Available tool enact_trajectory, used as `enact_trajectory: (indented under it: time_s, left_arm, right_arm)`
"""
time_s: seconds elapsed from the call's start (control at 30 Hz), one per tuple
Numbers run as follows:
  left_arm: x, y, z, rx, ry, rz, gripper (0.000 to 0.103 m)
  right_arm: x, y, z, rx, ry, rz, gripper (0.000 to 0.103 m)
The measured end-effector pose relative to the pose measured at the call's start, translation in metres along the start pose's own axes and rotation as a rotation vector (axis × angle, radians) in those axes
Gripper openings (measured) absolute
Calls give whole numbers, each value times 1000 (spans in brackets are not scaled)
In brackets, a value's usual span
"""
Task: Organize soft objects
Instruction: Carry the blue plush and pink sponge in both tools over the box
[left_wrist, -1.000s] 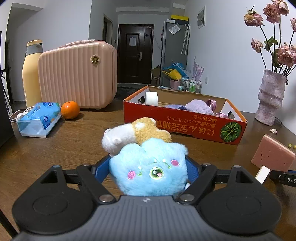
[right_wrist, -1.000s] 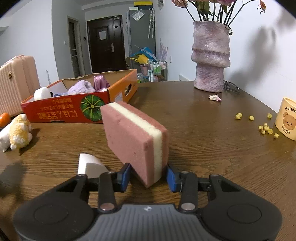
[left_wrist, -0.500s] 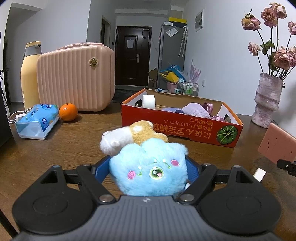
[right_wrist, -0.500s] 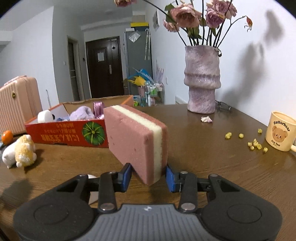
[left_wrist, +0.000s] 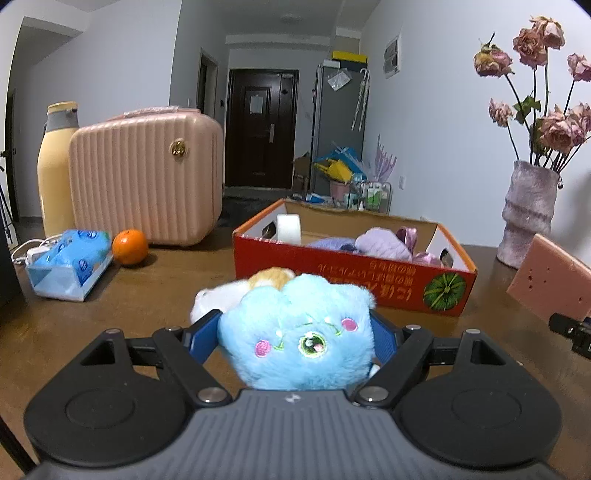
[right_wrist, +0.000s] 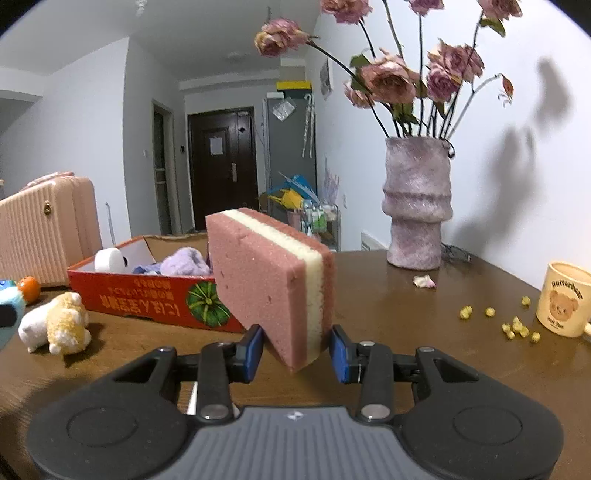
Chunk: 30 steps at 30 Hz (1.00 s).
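Blue plush (left_wrist: 299, 332) in left tongs (left_wrist: 295, 334) | sponge (right_wrist: 273, 288) in right tongs (right_wrist: 295, 350) | dog toy (right_wrist: 55, 323) before box (right_wrist: 155, 295)

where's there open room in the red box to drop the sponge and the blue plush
The red box looks open in its middle, between the white roll at one end and the purple cloth pile at the other. The cloth end is crowded. Bare table also shows between box and vase. The pink sponge and blue plush are both gripped.
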<state>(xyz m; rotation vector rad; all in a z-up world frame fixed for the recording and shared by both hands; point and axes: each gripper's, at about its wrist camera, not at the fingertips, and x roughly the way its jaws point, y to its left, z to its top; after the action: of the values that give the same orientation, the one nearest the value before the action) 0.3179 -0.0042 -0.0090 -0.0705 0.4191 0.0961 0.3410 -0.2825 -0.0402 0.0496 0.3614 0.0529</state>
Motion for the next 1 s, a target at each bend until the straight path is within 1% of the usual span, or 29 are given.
enact_trajectory:
  time_s: [0.17, 0.37, 0.73, 1.0]
  left_arm:
    - [7, -10, 9, -1, -24, -6, 82]
    - [23, -18, 21, -19, -42, -5, 82]
    - [64, -33, 50, -56, -94, 12, 82]
    - [98, -42, 63, -53, -101, 22, 82]
  right_arm:
    - [5, 12, 4, -10, -36, 23, 38]
    - [20, 27, 12, -25, -66, 42, 38]
    - [63, 38, 37, -13, -103, 72, 38]
    - [97, 45, 51, -18, -120, 81, 38]
